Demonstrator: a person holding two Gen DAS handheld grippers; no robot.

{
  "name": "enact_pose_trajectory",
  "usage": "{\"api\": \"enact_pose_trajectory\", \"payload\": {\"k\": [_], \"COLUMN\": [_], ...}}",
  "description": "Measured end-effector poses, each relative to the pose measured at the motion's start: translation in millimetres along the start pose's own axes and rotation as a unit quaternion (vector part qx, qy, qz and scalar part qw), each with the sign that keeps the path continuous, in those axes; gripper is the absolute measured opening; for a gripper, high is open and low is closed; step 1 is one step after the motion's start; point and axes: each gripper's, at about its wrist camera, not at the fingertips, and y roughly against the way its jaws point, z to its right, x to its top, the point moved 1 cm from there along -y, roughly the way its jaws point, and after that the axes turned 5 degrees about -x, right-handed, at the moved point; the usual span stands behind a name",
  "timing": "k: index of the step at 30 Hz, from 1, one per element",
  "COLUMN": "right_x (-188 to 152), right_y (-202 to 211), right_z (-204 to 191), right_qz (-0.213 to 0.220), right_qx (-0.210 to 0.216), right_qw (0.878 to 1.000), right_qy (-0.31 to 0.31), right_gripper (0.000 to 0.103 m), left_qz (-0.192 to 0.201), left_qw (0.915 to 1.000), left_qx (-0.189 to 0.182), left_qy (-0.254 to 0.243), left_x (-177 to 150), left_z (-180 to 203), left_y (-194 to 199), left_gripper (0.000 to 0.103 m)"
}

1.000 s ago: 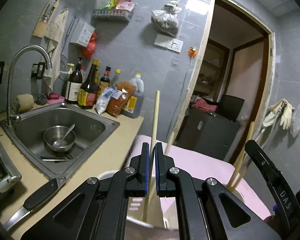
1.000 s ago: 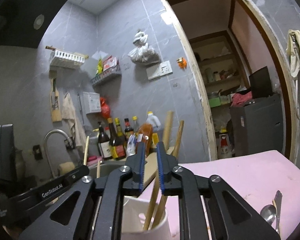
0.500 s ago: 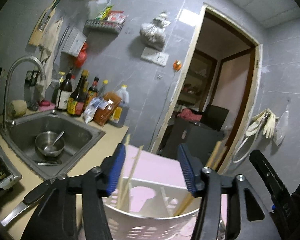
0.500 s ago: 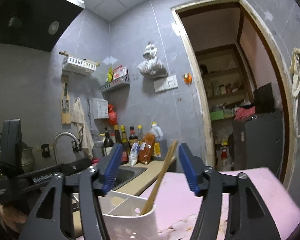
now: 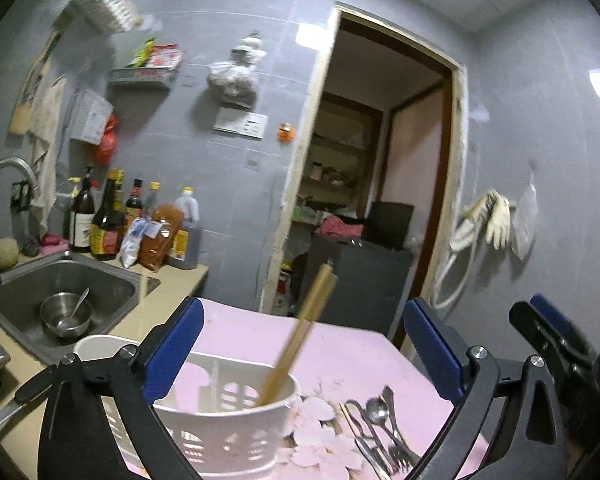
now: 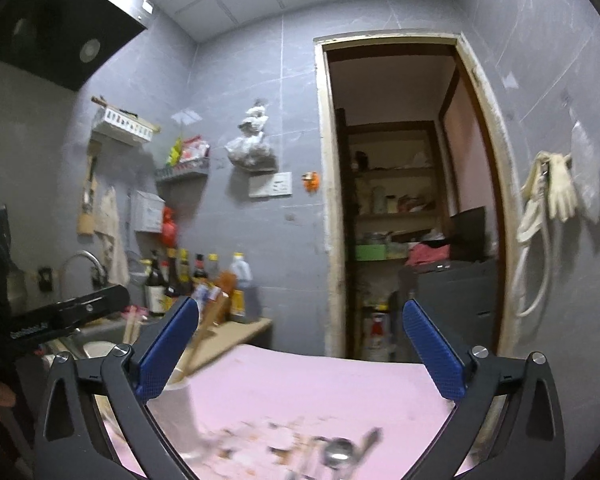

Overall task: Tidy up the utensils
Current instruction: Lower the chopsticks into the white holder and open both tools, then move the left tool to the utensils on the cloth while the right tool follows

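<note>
A white slotted utensil holder [image 5: 228, 412] stands on the pink flowered table [image 5: 348, 352]. Wooden chopsticks [image 5: 300, 332] lean in it. My left gripper [image 5: 302, 312] is back from the holder, its jaws opening wide, and no pad touches the chopsticks. A pile of metal forks and a spoon [image 5: 376, 428] lies to the holder's right. In the right wrist view my right gripper [image 6: 300, 314] is also opening, with nothing between its pads. The holder [image 6: 176, 400] with its chopsticks [image 6: 208, 320] sits behind its left finger. A blurred spoon [image 6: 336, 454] lies below.
A steel sink [image 5: 112, 276] at the left holds a bowl [image 5: 66, 316] with a spoon. Sauce bottles [image 5: 108, 220] line the wall behind it. A knife [image 5: 4, 412] lies on the counter's front edge. An open doorway [image 6: 404, 208] is straight ahead.
Both grippers went from shut on chopsticks over the holder to wide open. Both pulled back and rose a little. The chopsticks now lean in the holder.
</note>
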Motion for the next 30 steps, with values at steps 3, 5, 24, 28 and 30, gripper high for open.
{"api": "enact_pose_trajectory", "payload": {"k": [3, 5, 24, 28, 30], "right_x": [-5, -10, -86, -100, -106], "right_y": [3, 4, -35, -50, -56], "right_z": [15, 27, 90, 92, 90], "right_qz": [-0.014, -0.026, -0.254, -0.301, -0.321], "right_qx": [-0.015, -0.025, -0.042, -0.024, -0.014], "right_qw": [1.0, 0.999, 0.966, 0.953, 0.947], "right_qy": [0.01, 0.015, 0.017, 0.017, 0.02], "right_gripper": [0.103, 0.103, 0.101, 0.094, 0.089], "left_qz": [-0.019, -0.04, -0.258, -0.308, -0.325], "left_qw": [0.9996, 0.9988, 0.9637, 0.9484, 0.9429], "left_qx": [-0.012, -0.022, -0.058, -0.069, -0.072], "left_qy": [-0.018, -0.017, -0.037, -0.027, -0.019], "left_x": [-10, -19, -110, -127, -132], "left_z": [15, 23, 64, 60, 57], "left_y": [-8, -15, -69, -86, -94], "left_gripper": [0.098, 0.098, 0.095, 0.076, 0.068]}}
